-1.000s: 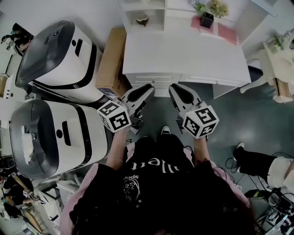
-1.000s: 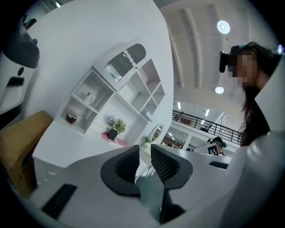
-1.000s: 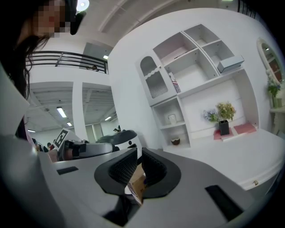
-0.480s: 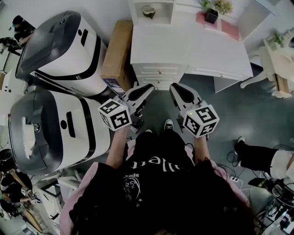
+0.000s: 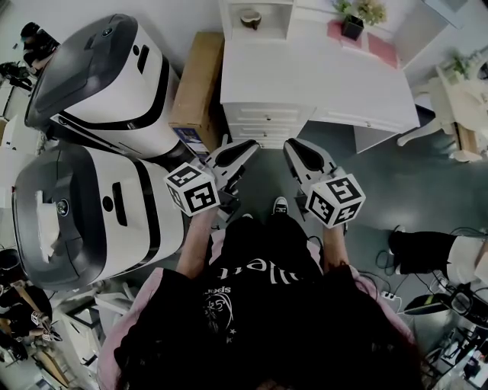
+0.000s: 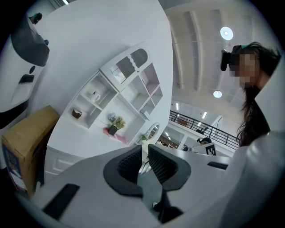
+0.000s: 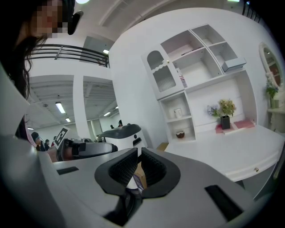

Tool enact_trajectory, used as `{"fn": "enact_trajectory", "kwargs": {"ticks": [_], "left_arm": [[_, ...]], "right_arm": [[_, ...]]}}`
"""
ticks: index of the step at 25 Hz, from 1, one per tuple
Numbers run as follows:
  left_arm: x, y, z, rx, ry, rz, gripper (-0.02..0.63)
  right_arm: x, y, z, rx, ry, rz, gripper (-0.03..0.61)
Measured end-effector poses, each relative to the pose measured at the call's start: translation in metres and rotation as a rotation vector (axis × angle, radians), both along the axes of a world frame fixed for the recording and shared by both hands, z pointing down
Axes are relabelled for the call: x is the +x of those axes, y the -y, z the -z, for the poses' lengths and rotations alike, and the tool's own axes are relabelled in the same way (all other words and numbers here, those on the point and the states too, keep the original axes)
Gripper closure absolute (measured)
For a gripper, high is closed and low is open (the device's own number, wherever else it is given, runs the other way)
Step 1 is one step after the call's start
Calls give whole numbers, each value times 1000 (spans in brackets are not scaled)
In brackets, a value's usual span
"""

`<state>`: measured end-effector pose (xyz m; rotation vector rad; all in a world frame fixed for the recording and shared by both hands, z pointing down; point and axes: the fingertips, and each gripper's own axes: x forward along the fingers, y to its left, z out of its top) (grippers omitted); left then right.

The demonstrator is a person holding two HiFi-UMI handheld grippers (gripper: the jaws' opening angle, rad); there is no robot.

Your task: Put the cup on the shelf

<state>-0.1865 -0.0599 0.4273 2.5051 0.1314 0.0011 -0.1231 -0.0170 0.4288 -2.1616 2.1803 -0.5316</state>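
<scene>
Cup [image 5: 250,17] — small, brown and round — sits in the lowest left cubby of the white shelf [image 7: 209,82], ahead of the left gripper [image 5: 245,146] and well apart from it, beyond the white desk [image 5: 320,76]; the right gripper [image 5: 294,147] is just beside the left one, both short of the desk's front edge. The left gripper's jaws are together with nothing between them; the right gripper's jaws are likewise closed and empty. A cardboard box [image 5: 194,84] stands ahead and to the left of the left gripper — against the desk's side.
</scene>
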Motion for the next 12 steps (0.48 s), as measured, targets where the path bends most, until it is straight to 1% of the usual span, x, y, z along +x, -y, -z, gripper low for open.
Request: {"fn": "enact_trajectory", "kwargs": {"ticks": [12], "left_arm": [[4, 1, -2, -10, 7, -2, 558]], "right_arm": [[6, 2, -2, -8, -3, 2, 517]]}}
